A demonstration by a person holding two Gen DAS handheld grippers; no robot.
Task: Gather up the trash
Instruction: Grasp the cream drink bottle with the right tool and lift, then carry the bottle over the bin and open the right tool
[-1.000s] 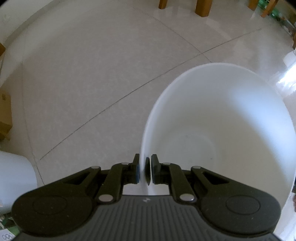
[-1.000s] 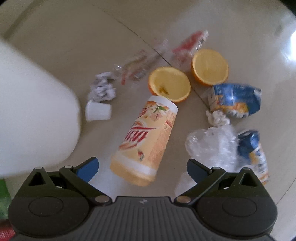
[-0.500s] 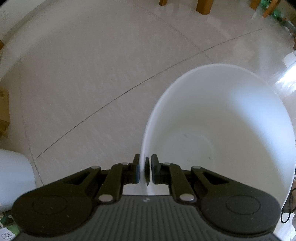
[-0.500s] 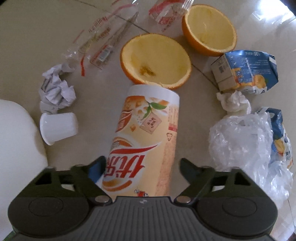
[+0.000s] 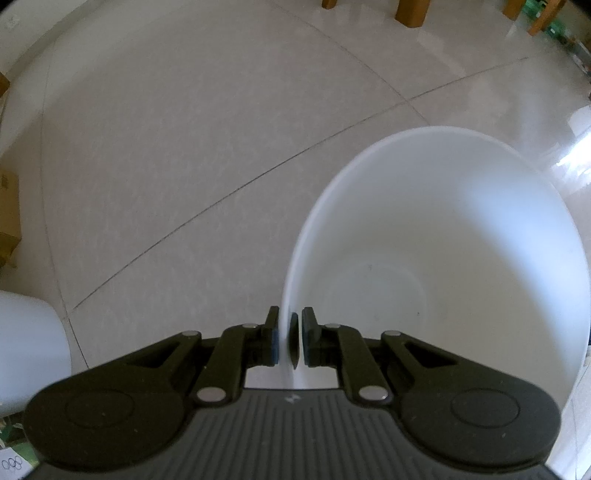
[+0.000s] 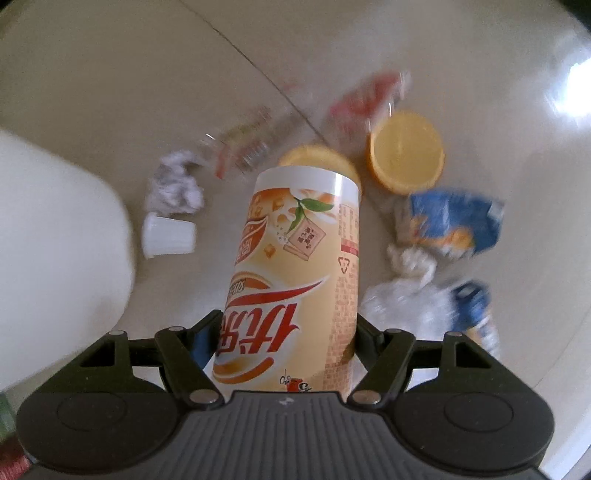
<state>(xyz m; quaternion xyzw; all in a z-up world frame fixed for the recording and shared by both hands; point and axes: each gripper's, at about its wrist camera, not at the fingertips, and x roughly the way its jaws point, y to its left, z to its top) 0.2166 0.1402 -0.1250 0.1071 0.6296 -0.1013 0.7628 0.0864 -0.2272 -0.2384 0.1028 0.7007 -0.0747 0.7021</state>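
My left gripper is shut on the rim of a white bucket, whose inside holds nothing that I can see. The same white bucket fills the left side of the right wrist view. My right gripper is shut on a tall yellow drink cup and holds it above the floor, bottom end toward the camera. Below it on the floor lie two orange halves, a crumpled paper ball, a small white cup, clear wrappers, blue cartons and a plastic bag.
Pale floor tiles spread ahead of the left gripper. Wooden furniture legs stand at the far edge. A cardboard box sits at the left edge and a white object lies at the lower left.
My right gripper came down over the yellow cup, shut on it and lifted it off the floor. The left gripper kept its hold on the bucket rim, barely moving.
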